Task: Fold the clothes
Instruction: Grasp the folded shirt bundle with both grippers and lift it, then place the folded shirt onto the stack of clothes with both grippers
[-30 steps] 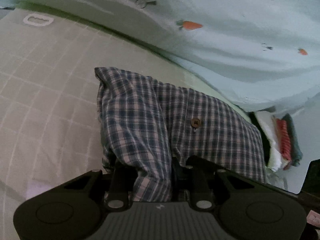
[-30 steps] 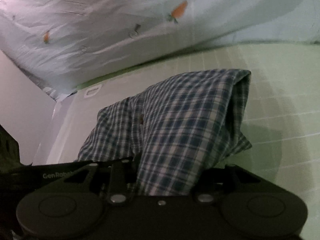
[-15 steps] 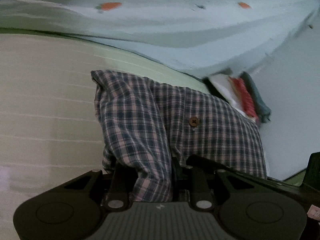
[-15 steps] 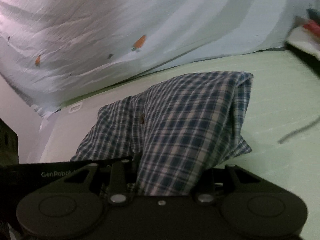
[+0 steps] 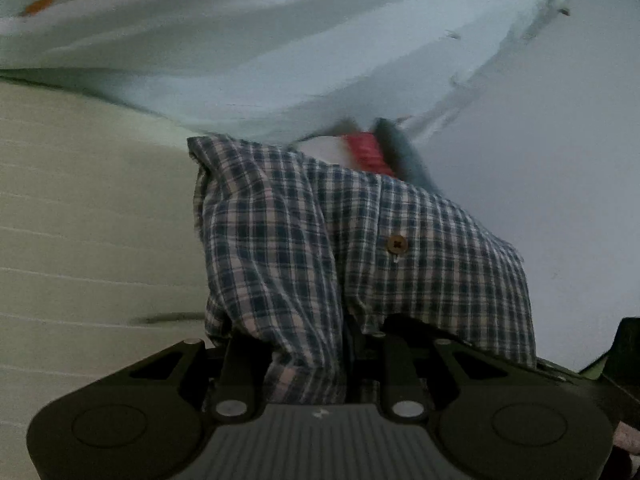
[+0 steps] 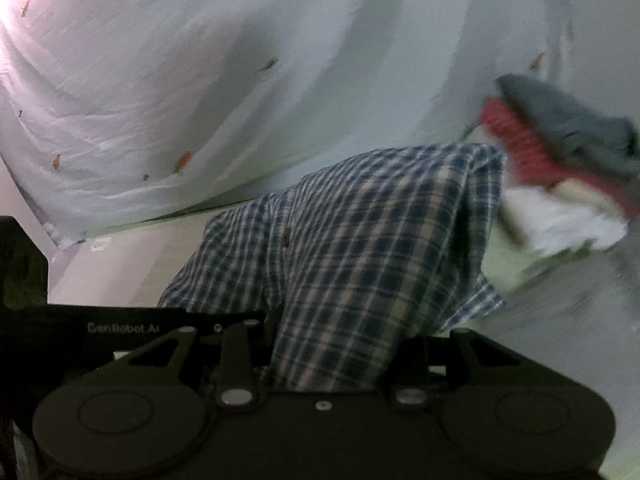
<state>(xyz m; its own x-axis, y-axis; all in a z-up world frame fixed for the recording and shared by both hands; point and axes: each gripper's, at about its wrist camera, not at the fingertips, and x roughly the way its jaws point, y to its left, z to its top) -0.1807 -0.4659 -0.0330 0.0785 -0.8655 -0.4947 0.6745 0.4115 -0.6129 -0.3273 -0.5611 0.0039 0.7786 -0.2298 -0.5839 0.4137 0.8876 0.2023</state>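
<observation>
A folded blue-and-white plaid shirt (image 5: 344, 240) with a brown button hangs lifted above the pale green bed. My left gripper (image 5: 312, 344) is shut on its near edge, and the cloth drapes over the fingers and hides their tips. In the right wrist view the same plaid shirt (image 6: 360, 256) bunches up between the jaws of my right gripper (image 6: 332, 344), which is shut on its other side. Just beyond the shirt lies a stack of folded clothes (image 6: 560, 168), grey on red on white, also seen as the stack (image 5: 372, 148) in the left wrist view.
A pale blue sheet with small carrot prints (image 6: 240, 80) hangs as a backdrop behind the bed (image 5: 80, 220). The left gripper's black body (image 6: 100, 324) shows at the left edge of the right wrist view. A plain wall (image 5: 560, 160) stands at the right.
Both grippers have carried the folded shirt sideways across the bed toward the stack of folded clothes, which now sits just beyond the shirt. The grip on the shirt is unchanged.
</observation>
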